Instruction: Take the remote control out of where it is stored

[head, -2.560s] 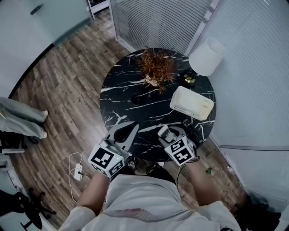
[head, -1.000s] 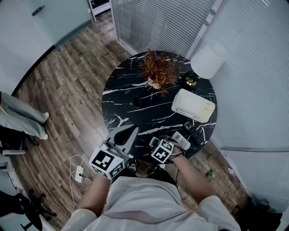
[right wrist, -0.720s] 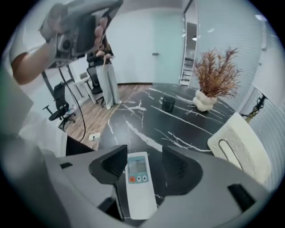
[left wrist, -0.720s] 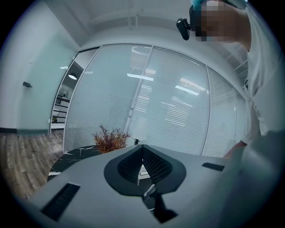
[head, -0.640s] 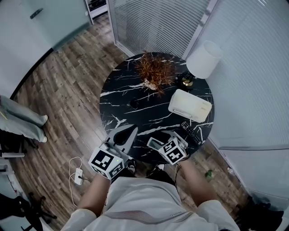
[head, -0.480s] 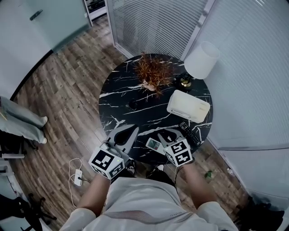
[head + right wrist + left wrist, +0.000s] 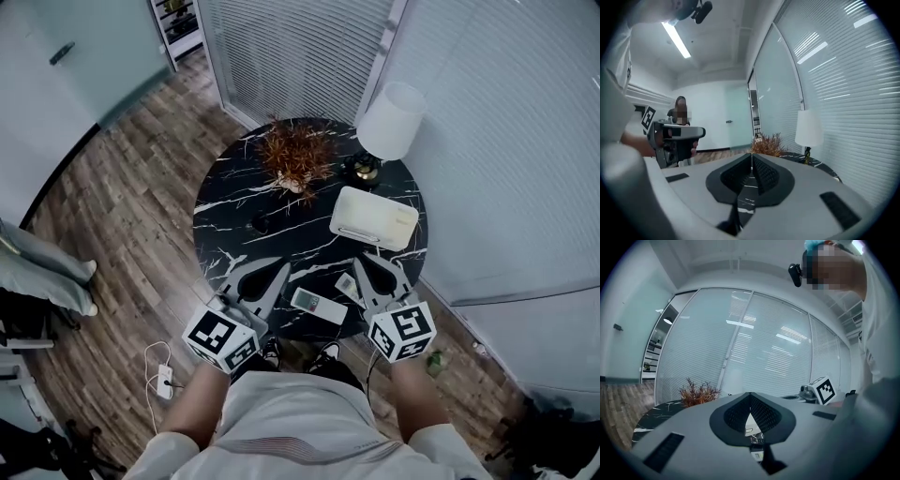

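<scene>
The left tongs [image 7: 283,266] are closed and empty: in the left gripper view [image 7: 750,393] the tips meet. They hang over the desk's [image 7: 225,202] near-left rim. The right tongs [image 7: 365,260] have just been closing, and the right gripper view [image 7: 751,154] shows the pads together with nothing between them. They sit over the near-right part of the round desk.

The white remote control [image 7: 317,305] lies flat on the dark marbled top between the two tongs, touching neither and close to the near edge. A small pale item [image 7: 346,285], too small to identify, lies just beside the right tongs.

Farther back, a white tray [image 7: 373,217] sits near the right rim. A lamp [image 7: 389,117] stands behind it at the far-right edge, close to the blinds. A dried plant [image 7: 292,155] sits near the far rim, and a small dark object [image 7: 260,224] lies in front of it. The left and middle of the top are otherwise bare, and open wooden floor [image 7: 122,187] lies to the left of the desk.
</scene>
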Tool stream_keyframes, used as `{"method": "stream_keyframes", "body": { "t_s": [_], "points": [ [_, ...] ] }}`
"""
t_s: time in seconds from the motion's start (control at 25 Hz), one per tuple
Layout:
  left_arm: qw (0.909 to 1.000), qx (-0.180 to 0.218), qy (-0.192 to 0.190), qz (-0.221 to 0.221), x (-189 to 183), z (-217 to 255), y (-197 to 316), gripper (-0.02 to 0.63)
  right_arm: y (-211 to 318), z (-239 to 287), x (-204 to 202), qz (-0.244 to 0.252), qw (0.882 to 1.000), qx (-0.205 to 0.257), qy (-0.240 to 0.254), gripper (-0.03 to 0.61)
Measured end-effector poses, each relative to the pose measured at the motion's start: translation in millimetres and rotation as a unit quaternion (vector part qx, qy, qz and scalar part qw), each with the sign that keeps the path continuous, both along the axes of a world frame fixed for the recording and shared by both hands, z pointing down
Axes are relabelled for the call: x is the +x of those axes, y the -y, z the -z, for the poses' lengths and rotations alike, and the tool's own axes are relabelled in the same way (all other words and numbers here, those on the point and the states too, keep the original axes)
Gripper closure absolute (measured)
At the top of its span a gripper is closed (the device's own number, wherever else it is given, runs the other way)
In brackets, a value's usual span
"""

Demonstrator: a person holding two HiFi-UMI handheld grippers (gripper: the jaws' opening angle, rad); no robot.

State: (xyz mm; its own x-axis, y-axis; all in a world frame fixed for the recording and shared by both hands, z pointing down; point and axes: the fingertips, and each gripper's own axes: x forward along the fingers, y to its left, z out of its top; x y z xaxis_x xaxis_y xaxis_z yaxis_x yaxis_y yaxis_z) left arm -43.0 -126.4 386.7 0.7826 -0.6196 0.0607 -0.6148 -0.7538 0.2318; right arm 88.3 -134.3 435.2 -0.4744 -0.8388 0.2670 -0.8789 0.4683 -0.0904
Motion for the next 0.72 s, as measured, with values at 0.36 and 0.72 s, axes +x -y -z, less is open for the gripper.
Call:
{"method": "stream_keyframes", "body": {
  "t_s": [0.36,0.72],
  "points": [
    [0.9998,0.013,0.011,-0.012,18,8,-9,0.606,-17,46,37,-0.042,0.997,0.056,0.031,0.562],
    [0.9995,0.020,0.016,-0.018,27,11,-13,0.604,-21,52,49,-0.058,0.996,0.072,-0.007,0.566]
  ]
}}
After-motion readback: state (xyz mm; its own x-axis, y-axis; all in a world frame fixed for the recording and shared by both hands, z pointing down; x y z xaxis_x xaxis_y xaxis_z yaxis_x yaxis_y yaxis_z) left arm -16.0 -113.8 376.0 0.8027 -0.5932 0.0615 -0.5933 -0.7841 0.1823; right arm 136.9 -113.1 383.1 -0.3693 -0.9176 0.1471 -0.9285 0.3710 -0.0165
